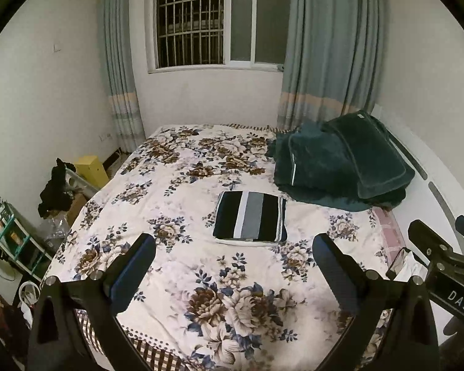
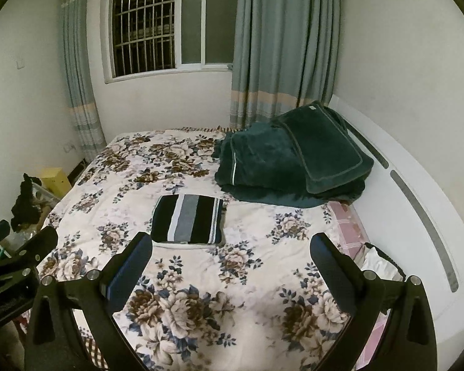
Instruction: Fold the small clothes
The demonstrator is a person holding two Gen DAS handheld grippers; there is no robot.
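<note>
A small folded garment point(image 1: 251, 217) point(image 2: 188, 219) with black, white and grey stripes lies flat in the middle of the floral bed cover point(image 1: 182, 185) point(image 2: 256, 266). My left gripper point(image 1: 233, 244) hovers open above the near part of the bed, well short of the garment, nothing between its fingers. My right gripper point(image 2: 232, 242) is also open and empty, held beside the left one; the garment lies ahead and slightly to its left. The right gripper's body point(image 1: 442, 256) shows at the right edge of the left wrist view, and the left gripper's body point(image 2: 12, 266) at the left edge of the right wrist view.
A folded dark green blanket pile point(image 1: 340, 167) point(image 2: 290, 164) sits at the far right of the bed against a white headboard point(image 2: 417, 201). Left of the bed stand a yellow box point(image 1: 91, 170), dark clothes on a rack point(image 1: 55, 191) and a cluttered shelf point(image 1: 12, 238). Curtains and a barred window are behind.
</note>
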